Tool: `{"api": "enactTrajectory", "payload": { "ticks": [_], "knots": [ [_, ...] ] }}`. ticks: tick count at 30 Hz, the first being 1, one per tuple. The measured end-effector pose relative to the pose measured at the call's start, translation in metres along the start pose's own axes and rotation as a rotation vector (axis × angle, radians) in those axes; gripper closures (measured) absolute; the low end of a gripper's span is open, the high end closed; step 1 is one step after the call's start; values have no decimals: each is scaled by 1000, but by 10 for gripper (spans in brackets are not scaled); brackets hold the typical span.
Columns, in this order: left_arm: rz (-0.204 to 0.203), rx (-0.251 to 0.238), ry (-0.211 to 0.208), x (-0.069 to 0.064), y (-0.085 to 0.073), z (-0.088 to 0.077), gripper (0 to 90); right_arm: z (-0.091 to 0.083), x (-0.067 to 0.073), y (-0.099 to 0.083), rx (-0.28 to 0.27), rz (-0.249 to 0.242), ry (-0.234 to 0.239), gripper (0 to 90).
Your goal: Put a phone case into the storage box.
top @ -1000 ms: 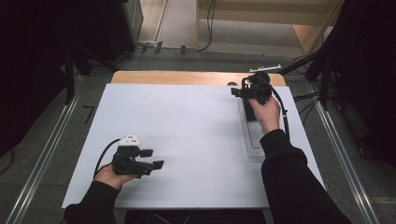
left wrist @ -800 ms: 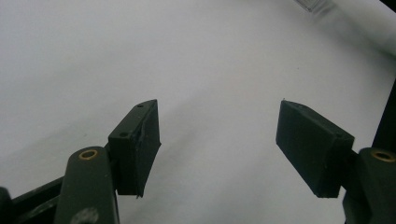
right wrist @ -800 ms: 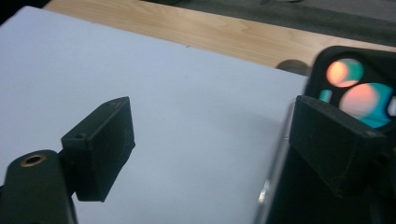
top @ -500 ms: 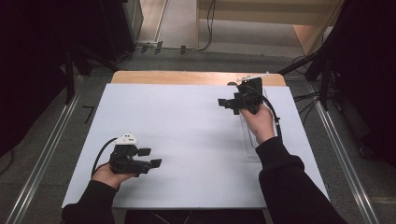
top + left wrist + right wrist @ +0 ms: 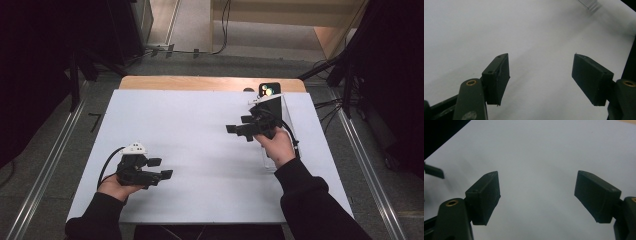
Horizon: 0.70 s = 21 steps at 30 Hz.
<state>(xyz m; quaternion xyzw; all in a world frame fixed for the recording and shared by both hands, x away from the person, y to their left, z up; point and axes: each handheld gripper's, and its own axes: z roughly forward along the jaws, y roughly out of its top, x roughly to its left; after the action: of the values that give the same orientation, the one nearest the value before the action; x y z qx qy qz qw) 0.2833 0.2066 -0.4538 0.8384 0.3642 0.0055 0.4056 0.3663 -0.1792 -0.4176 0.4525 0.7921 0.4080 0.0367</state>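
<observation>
My left gripper [image 5: 161,168] rests low over the white sheet [image 5: 200,120] at the near left, held in a hand, jaws open and pointing right. In the left gripper view its jaws [image 5: 541,65] stand apart over bare white sheet. My right gripper [image 5: 239,126] hovers right of the middle and points left, open. Its jaws have just been closing a little, and the right gripper view [image 5: 537,185] shows nothing between them. A clear plastic case [image 5: 287,117] lies along the right side, partly under the right hand.
A black device with coloured lights [image 5: 269,90] stands at the far end of the clear case. A wooden table edge [image 5: 200,82] runs behind the sheet. Metal rails and cables flank the table on the floor. A corner of the clear case [image 5: 587,3] appears in the left gripper view.
The right hand has carried its gripper from the far right corner leftward and nearer, toward the middle. The black device is now uncovered. The left gripper has stayed put.
</observation>
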Motion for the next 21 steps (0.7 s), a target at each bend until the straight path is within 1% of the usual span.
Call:
{"api": "enactTrajectory", "payload": {
  "ticks": [2,5,6,8,12,13,15,19,21],
  "knots": [
    [-1,-4,-8,-1,0,0,308,-2,4,-7,0,-14,25,188],
    [5,-7,-15,-2,1,0,308,-5,8,-17,9,-18,57,188],
    [10,-3,-13,-3,1,0,308,-6,9,-19,10,-20,62,188],
    [12,-2,-16,-5,2,0,308,-10,12,-25,17,-40,74,188],
    [19,-6,-28,-7,2,1,308,-15,15,-35,32,-64,82,188],
    [20,-3,-29,-7,2,0,308,-16,17,-38,44,-69,83,188],
    [20,-2,-32,-8,1,0,308,-18,18,-44,41,-81,89,188],
    [24,1,-37,-9,0,0,307,-20,18,-53,59,-101,101,188],
    [22,-2,-40,-9,0,-1,308,-21,16,-60,77,-111,110,188]
  ]
}}
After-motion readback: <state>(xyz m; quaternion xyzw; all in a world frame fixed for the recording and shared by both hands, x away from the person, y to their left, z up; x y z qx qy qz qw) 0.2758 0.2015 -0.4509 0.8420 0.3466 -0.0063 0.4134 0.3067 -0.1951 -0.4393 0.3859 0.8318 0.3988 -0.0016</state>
